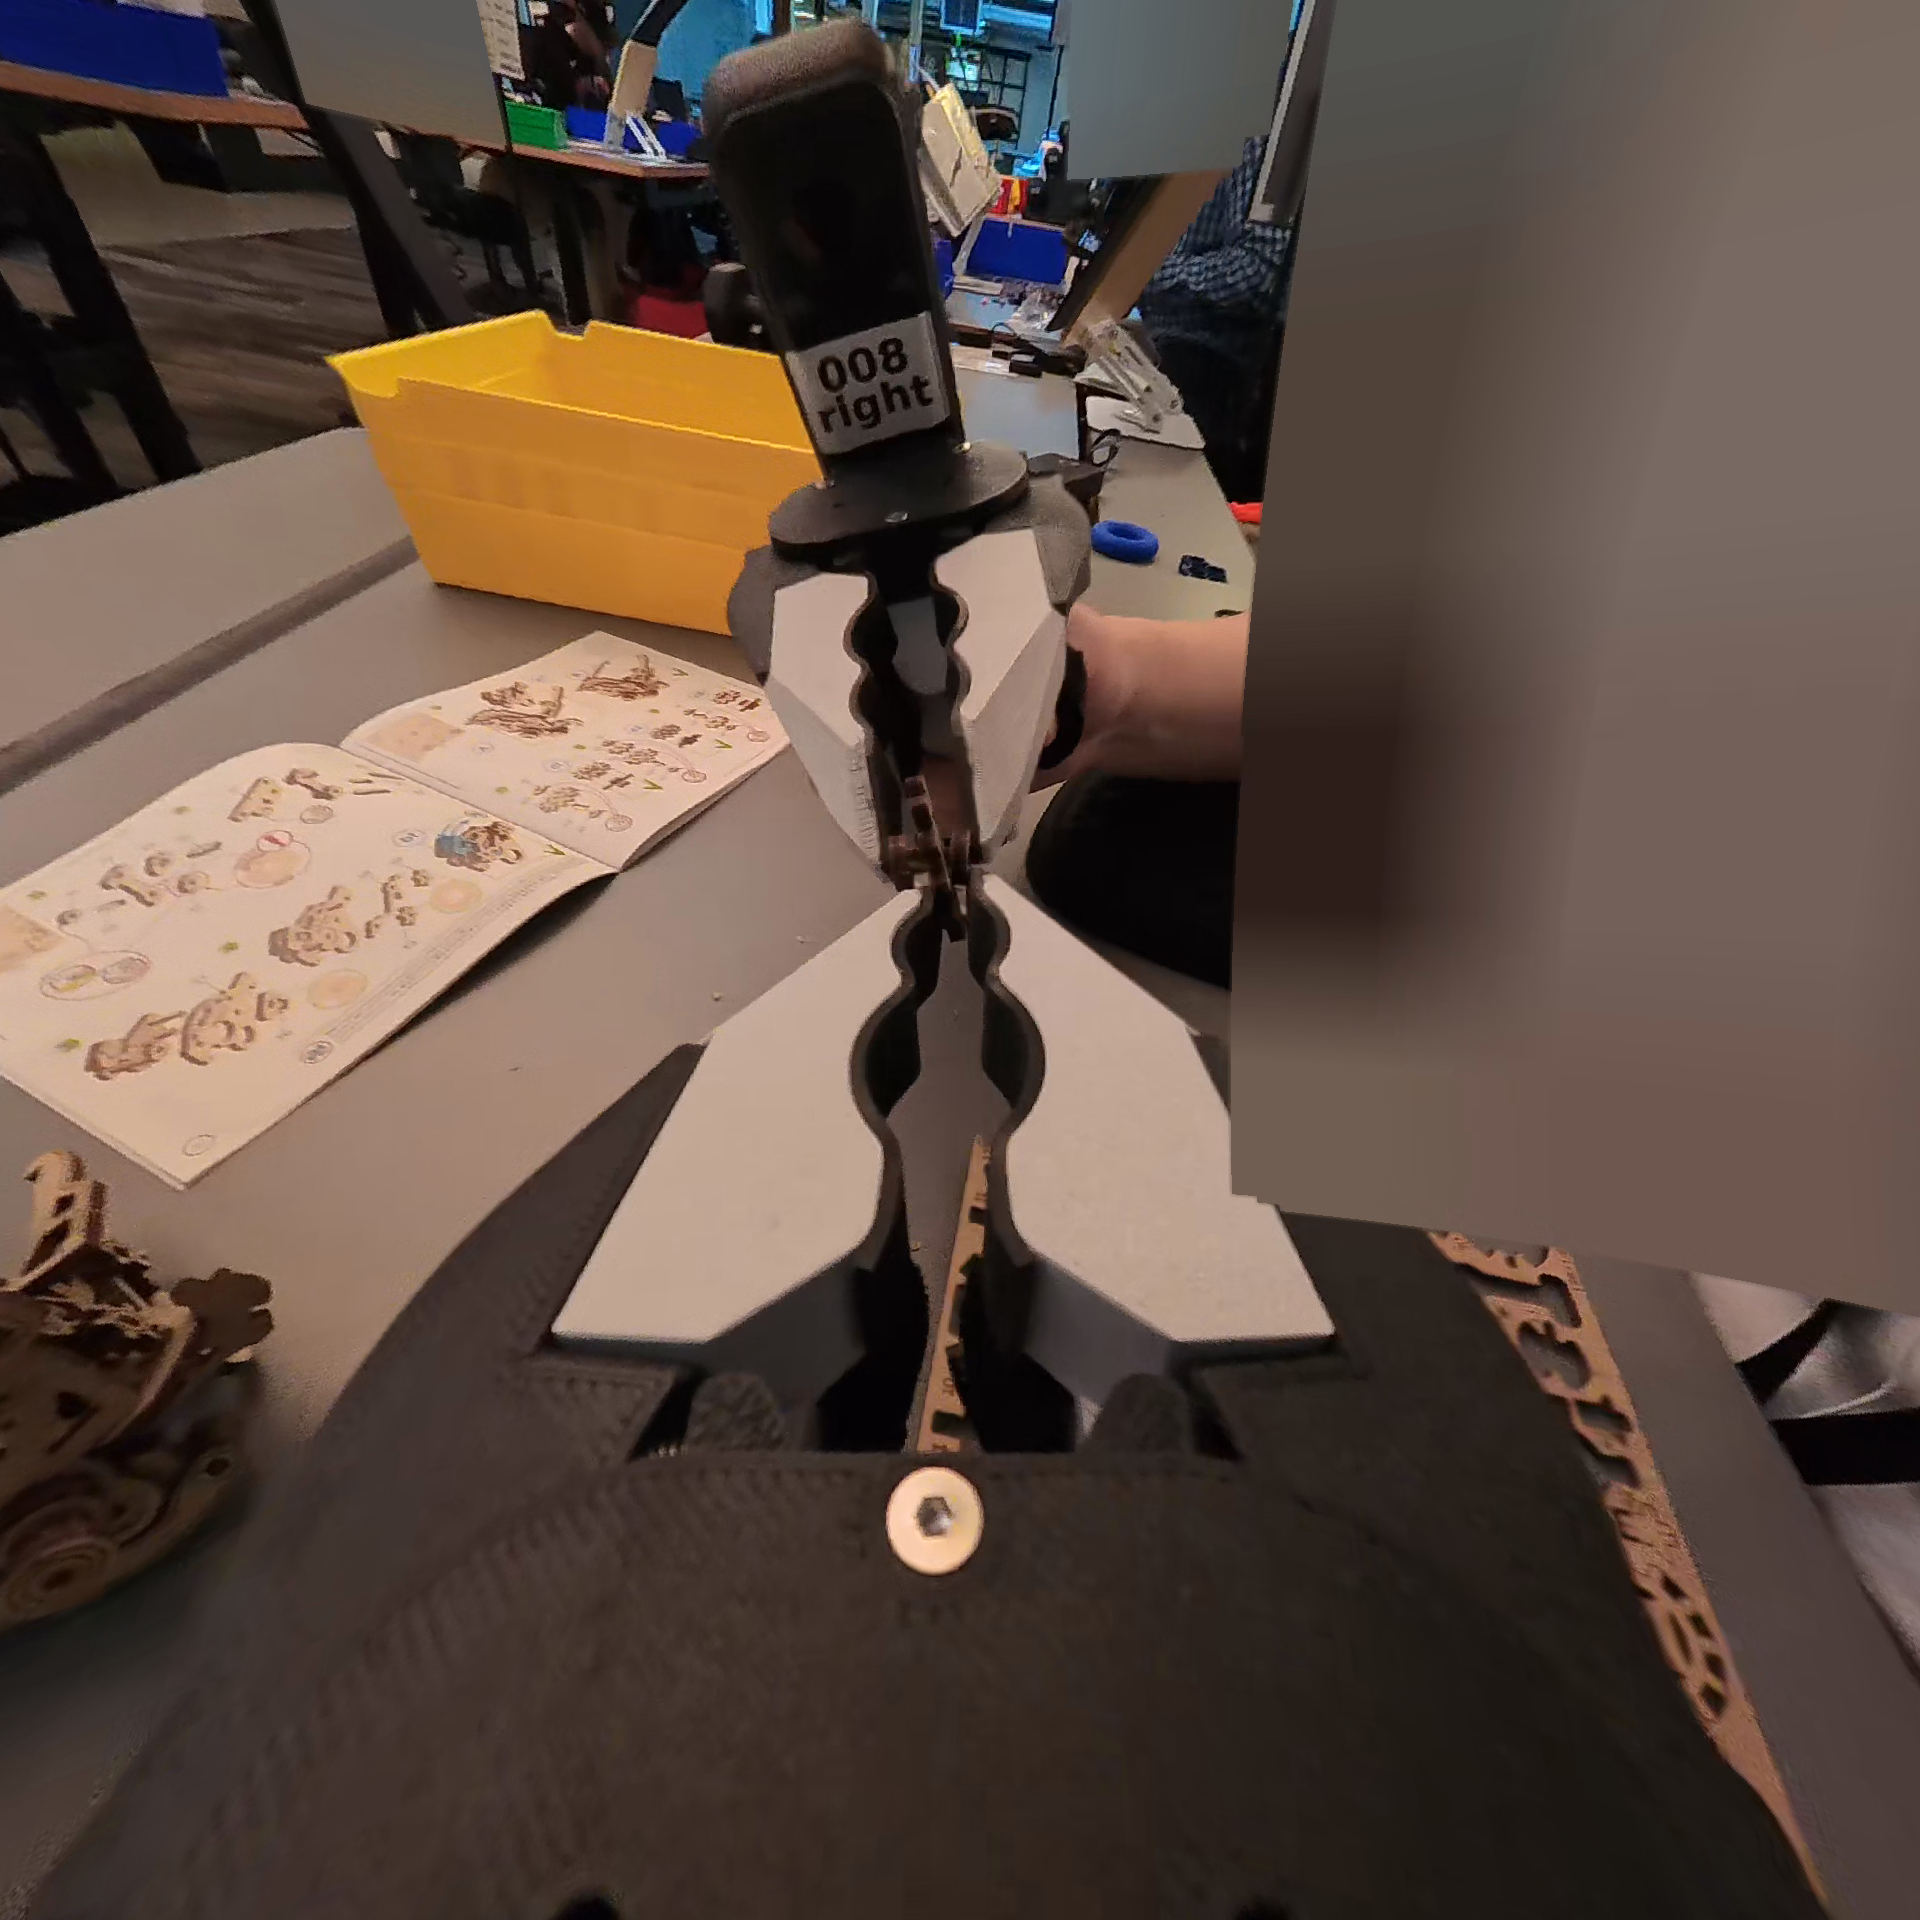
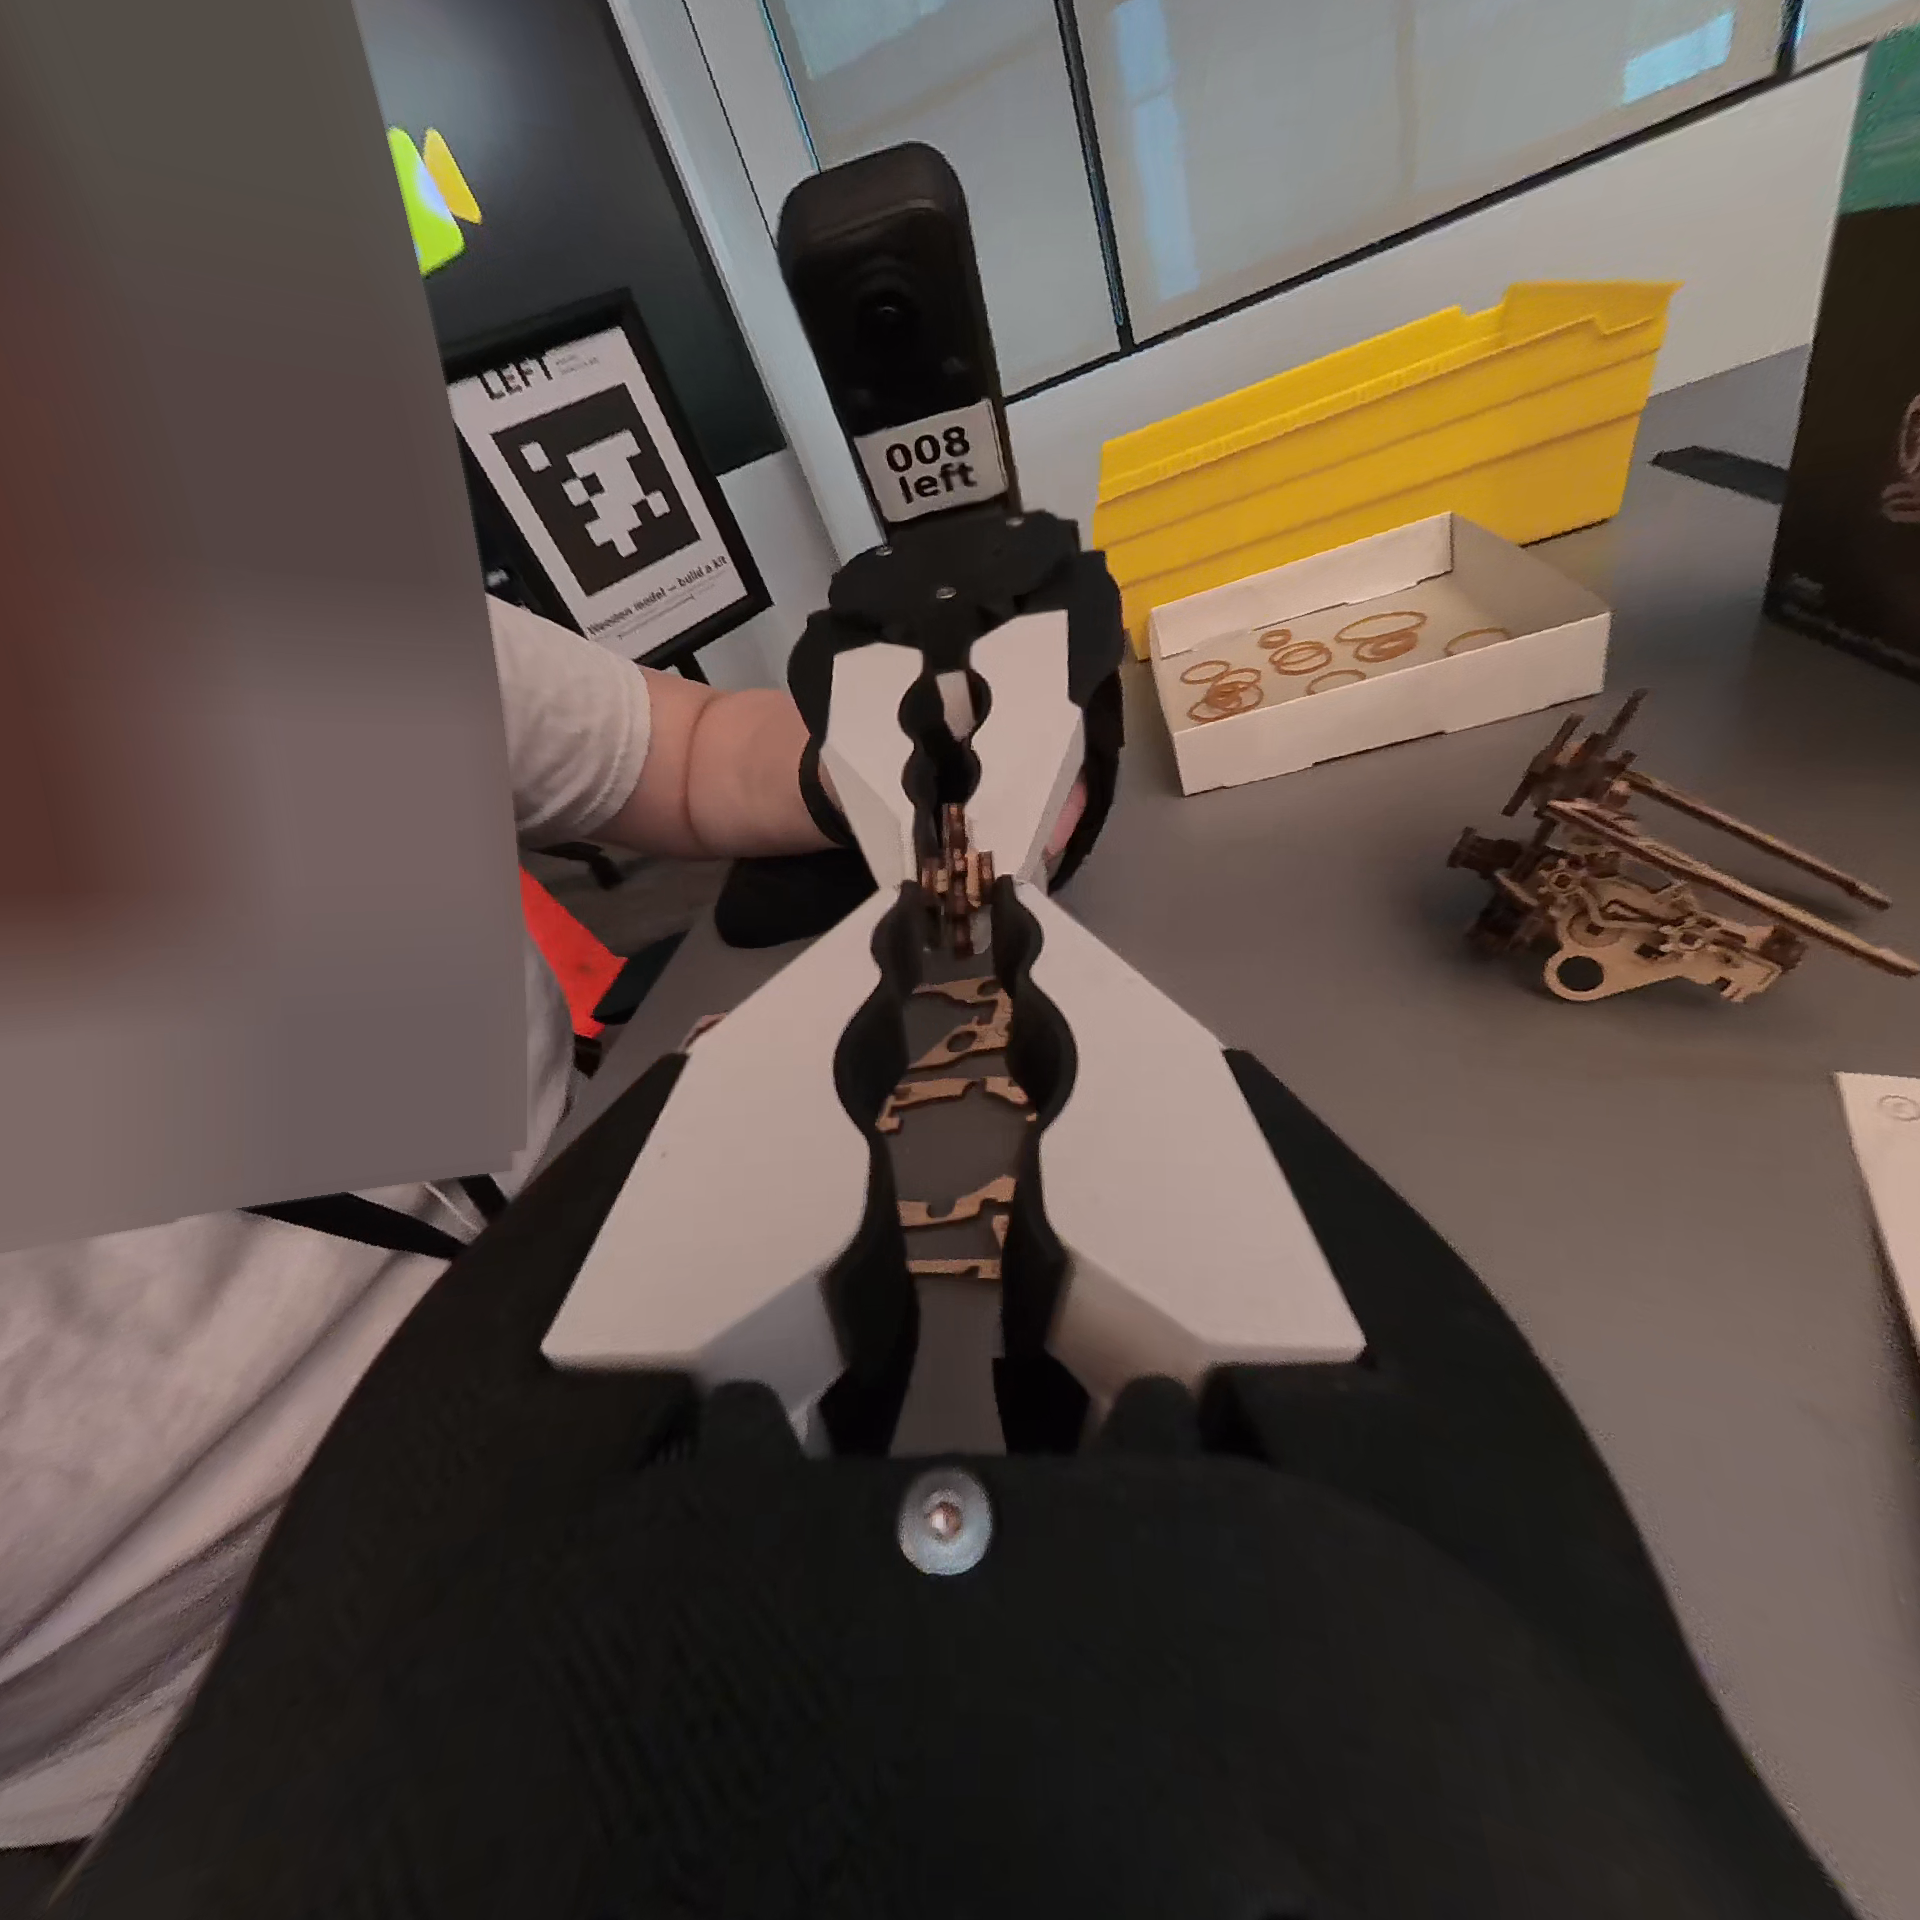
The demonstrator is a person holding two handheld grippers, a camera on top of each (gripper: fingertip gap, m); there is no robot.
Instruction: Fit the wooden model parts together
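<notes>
Both grippers' jaws pinched on small wooden parts; behind, white tray of rings (beside yellow bin).

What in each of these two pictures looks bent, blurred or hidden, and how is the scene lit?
Left wrist view: the wide lens bows the table edge and swells the left gripper; a smooth patch hides the right side. Right wrist view: a similar patch covers the upper left; the window frames lean; the wooden parts stay sharp. Both: soft, even indoor light, faint shadows, no strong glare.
</notes>
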